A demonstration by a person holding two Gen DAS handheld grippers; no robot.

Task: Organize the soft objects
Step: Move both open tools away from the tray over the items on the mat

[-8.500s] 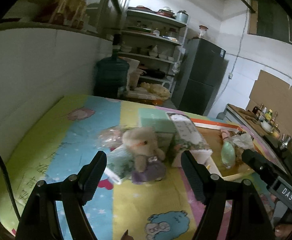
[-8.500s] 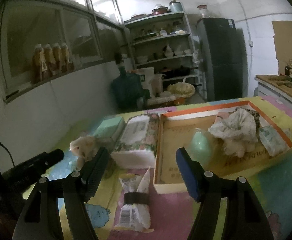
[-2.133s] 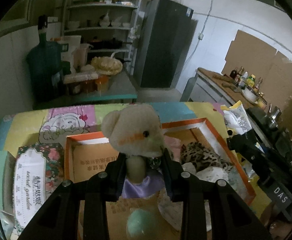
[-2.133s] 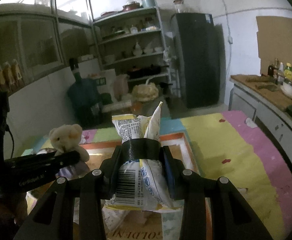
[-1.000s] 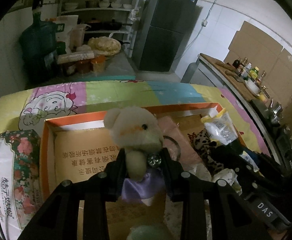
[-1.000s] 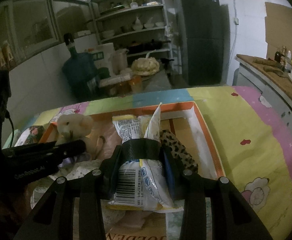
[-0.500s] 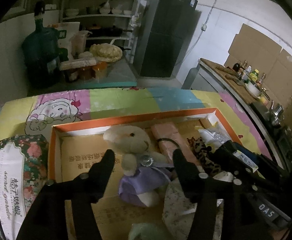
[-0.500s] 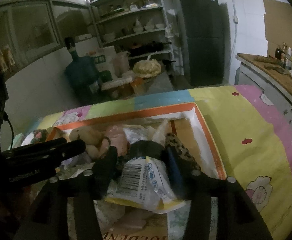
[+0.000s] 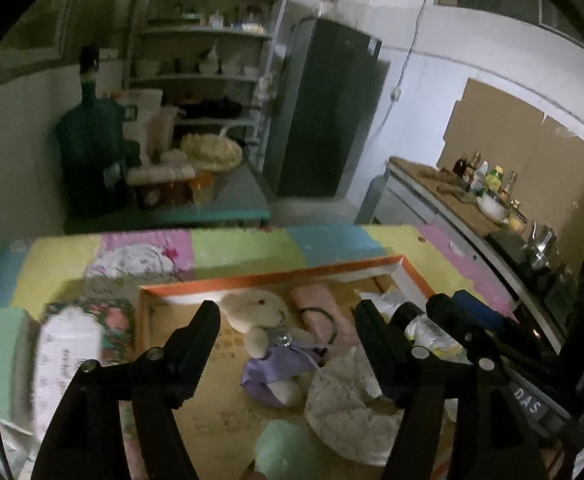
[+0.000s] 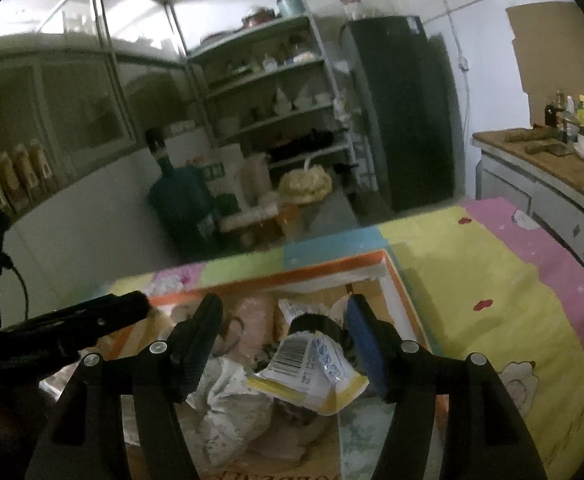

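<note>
So the left gripper [image 9: 286, 328] is seen spread apart, jaws just opened, with the bear [image 9: 270, 338] lying free in the box [image 9: 276, 276] at frame centre. Same for the right gripper [image 10: 282, 334]: jaws just opened, packet [image 10: 311, 372] dropped loose between them, lower middle.

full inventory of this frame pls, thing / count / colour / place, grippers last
box: 1, orange rim, on the mat
teddy bear: 1, cream, purple dress, lying in the box
pink roll: 1, pink, in the box beside the bear
snack packet: 1, yellow-white with black band, in the box at the right
white cloth: 1, speckled white, in the box, near side
green ball: 1, pale green, box front
tissue pack: 1, floral, left of the box
mat: 1, multicoloured
left gripper: fingers open, empty
right gripper: fingers open, empty
</note>
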